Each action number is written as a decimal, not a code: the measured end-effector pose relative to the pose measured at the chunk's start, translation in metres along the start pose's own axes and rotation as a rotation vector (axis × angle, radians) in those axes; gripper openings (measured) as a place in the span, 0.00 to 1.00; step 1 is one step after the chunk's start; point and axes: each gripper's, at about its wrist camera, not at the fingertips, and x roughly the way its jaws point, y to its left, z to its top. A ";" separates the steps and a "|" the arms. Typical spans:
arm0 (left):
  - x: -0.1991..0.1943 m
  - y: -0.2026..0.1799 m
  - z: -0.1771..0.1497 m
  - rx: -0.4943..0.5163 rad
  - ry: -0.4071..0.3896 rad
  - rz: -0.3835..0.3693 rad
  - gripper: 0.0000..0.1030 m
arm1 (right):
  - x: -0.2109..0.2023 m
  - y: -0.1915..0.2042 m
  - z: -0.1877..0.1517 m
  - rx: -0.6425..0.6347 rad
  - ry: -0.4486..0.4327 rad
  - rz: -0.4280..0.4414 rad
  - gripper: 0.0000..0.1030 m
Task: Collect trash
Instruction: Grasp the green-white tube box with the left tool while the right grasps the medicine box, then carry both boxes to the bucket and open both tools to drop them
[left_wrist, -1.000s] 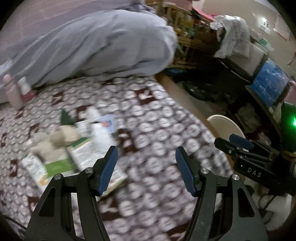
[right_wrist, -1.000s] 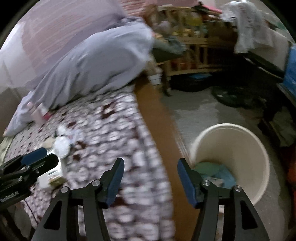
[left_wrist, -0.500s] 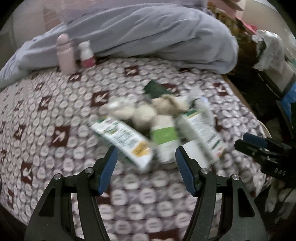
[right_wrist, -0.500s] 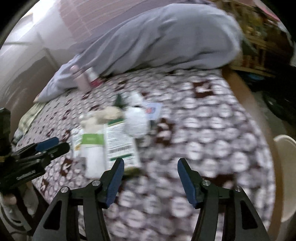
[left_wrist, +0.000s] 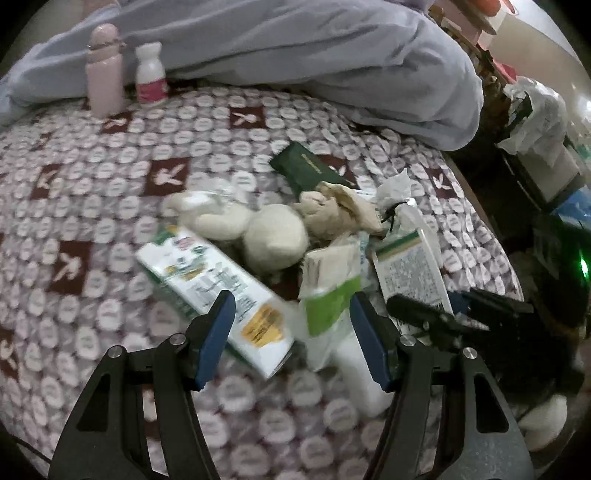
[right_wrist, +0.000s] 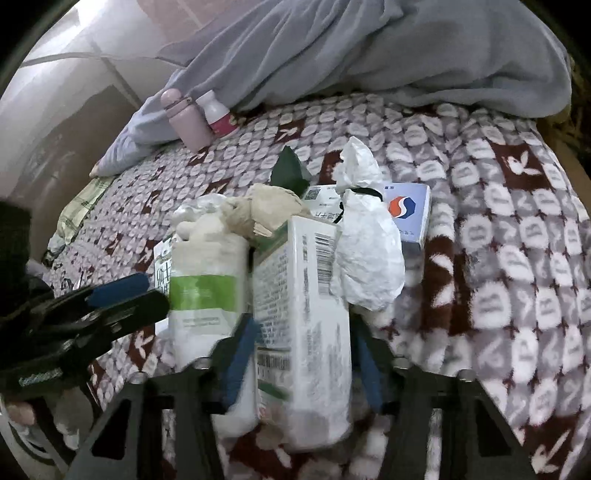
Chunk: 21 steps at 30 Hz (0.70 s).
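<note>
Trash heap lies on the bed (left_wrist: 110, 177), on a patterned cover of maroon squares and pale ovals.

Right gripper (right_wrist: 299, 354): fingers (right_wrist: 240, 350) straddle an upright white carton with a barcode (right_wrist: 306, 314). They are closing in on it. Both blue pads sit right at the carton's side walls, but motion blur hides whether they press yet (firm contact cannot be told). Just left of these fingers stands a white pack with a green band (right_wrist: 203, 291). A knotted white plastic bag (right_wrist: 365, 254) leans on the carton's right side, beyond the right finger. Farther ahead is a pale blue box with a red-and-blue logo (right_wrist: 410, 214).

Left gripper (left_wrist: 291, 339): fingers released, gap wide, nothing clamped. A long white-and-green carton (left_wrist: 214, 291) lies flat with its near end between the fingers, toward the left one. The green-banded pack sits close to the right finger. Ahead of the fingers are crumpled tissue lumps (left_wrist: 277, 236) and a dark green booklet (left_wrist: 310, 170).

Far ahead, by a grey blanket (left_wrist: 295, 55): a pink bottle (left_wrist: 105, 70) and a small white bottle (left_wrist: 149, 74), both upright.
</note>
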 end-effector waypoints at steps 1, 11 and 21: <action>0.003 -0.002 0.001 0.000 0.001 -0.014 0.49 | -0.002 0.000 -0.002 -0.015 0.003 -0.033 0.34; 0.014 -0.024 -0.004 0.063 0.036 -0.087 0.09 | -0.052 -0.048 -0.024 0.091 -0.032 0.018 0.33; -0.037 -0.005 0.001 0.047 -0.049 -0.042 0.09 | -0.092 -0.060 -0.038 0.073 -0.085 -0.244 0.63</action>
